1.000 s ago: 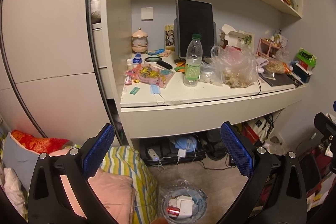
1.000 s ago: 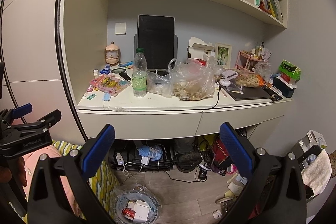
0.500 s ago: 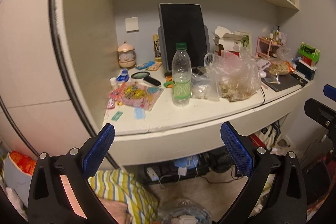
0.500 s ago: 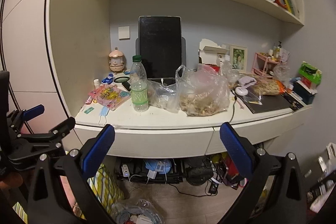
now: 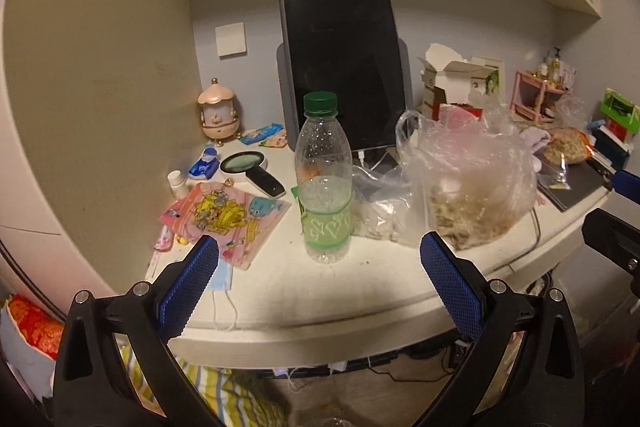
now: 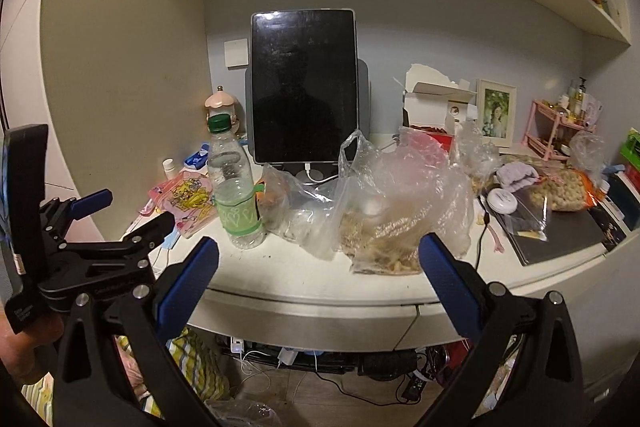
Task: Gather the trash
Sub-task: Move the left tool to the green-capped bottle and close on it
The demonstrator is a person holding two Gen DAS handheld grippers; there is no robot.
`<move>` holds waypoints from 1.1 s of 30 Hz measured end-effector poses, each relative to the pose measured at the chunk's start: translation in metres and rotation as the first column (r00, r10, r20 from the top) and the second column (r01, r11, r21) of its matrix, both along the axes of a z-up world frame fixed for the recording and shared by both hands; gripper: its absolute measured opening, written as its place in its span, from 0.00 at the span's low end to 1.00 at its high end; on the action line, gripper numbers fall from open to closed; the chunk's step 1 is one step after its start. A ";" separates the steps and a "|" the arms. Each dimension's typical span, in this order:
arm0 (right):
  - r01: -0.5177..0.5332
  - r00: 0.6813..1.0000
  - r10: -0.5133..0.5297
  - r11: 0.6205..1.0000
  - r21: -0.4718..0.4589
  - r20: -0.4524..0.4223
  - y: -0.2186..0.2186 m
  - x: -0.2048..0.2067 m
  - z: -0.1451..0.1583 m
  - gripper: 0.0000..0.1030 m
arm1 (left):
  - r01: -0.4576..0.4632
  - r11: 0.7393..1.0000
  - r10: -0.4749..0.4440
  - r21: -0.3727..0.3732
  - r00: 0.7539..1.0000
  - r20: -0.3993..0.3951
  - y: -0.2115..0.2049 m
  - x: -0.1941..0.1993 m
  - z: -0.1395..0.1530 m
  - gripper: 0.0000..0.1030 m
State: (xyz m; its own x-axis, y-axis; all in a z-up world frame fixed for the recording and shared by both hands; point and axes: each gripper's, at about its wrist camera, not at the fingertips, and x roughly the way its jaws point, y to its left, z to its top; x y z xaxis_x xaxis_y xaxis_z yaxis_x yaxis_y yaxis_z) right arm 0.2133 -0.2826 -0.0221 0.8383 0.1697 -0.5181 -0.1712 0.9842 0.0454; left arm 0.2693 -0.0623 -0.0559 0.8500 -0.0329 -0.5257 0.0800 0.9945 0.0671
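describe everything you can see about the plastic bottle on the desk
The bottle is clear, dimpled plastic with a dark green screw cap and a pale green label with heart outlines round its lower half. It looks empty. It stands upright on the white desk, in front of the dark tablet, just left of a clear bag. Neither tool touches it.

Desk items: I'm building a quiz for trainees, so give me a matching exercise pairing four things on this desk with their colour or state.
Things:
1. bottle cap
2. tablet screen
3. large plastic bag
4. left tool

Colour or state:
A. clear, crumpled, holding scraps
B. open, blue pads apart
C. green
D. black, switched off

Pairs: 1-C, 2-D, 3-A, 4-B
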 end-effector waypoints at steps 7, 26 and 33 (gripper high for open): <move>-0.037 0.999 0.037 0.999 0.005 -0.020 -0.003 0.054 -0.011 0.94 | -0.029 0.999 0.029 -0.019 0.999 -0.034 -0.006 0.061 -0.017 0.96; -0.070 0.993 0.068 0.998 -0.011 -0.092 0.001 0.141 -0.057 0.94 | -0.017 1.000 0.017 0.007 0.999 -0.028 -0.013 0.152 -0.061 0.95; -0.075 0.993 0.073 0.997 -0.021 -0.093 0.006 0.158 -0.061 0.94 | 0.007 0.999 -0.006 0.036 0.999 -0.033 -0.019 0.161 -0.070 0.71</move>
